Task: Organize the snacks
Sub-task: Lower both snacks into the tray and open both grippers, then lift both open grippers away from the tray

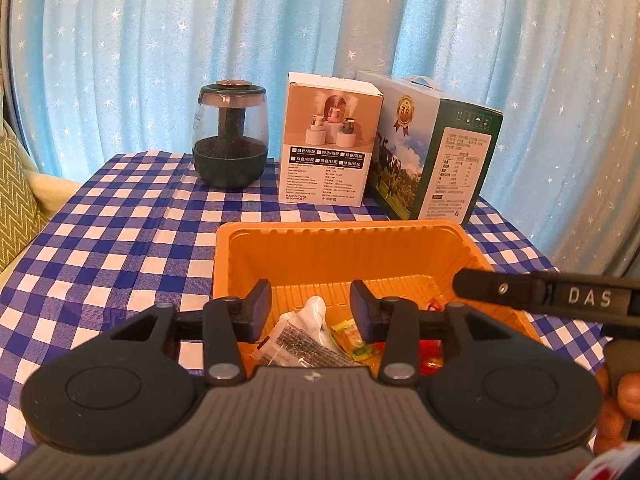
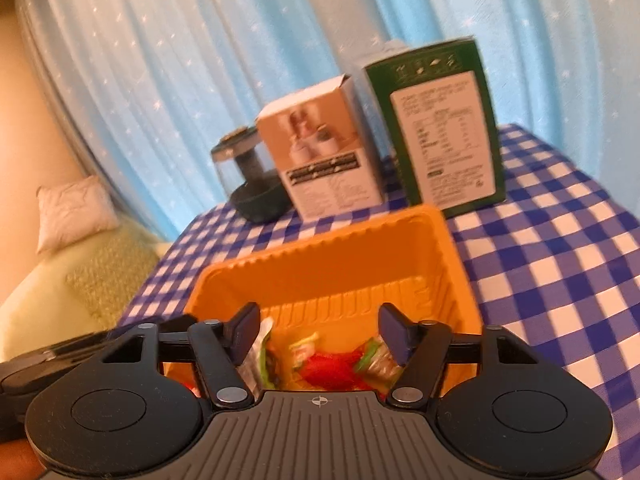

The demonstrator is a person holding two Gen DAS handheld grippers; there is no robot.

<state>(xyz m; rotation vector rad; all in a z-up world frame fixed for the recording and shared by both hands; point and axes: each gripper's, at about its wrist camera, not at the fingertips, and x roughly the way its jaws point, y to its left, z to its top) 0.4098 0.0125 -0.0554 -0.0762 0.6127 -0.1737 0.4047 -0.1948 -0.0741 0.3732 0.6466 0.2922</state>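
An orange plastic tray (image 1: pixel 344 246) sits on the blue-and-white checked tablecloth and holds several wrapped snacks. My left gripper (image 1: pixel 311 312) hangs open over the tray's near end, above a clear packet with white print (image 1: pixel 300 340); nothing is pressed between its pads. A yellow-green wrapper (image 1: pixel 354 338) and red wrappers (image 1: pixel 430 354) lie beside that packet. In the right wrist view the same tray (image 2: pixel 332 264) lies below my right gripper (image 2: pixel 320 332), which stands open over red (image 2: pixel 328 368) and green-wrapped snacks (image 2: pixel 370 354). One finger of the right gripper (image 1: pixel 532 292) reaches in over the tray's right rim.
Behind the tray stand a dark glass jar (image 1: pixel 230 136), a white product box (image 1: pixel 332 140) and a green milk carton box (image 1: pixel 432 148). A starry blue curtain hangs behind the table. A cushioned seat (image 2: pixel 76 272) lies to the left. A person's fingers (image 1: pixel 616 408) show at lower right.
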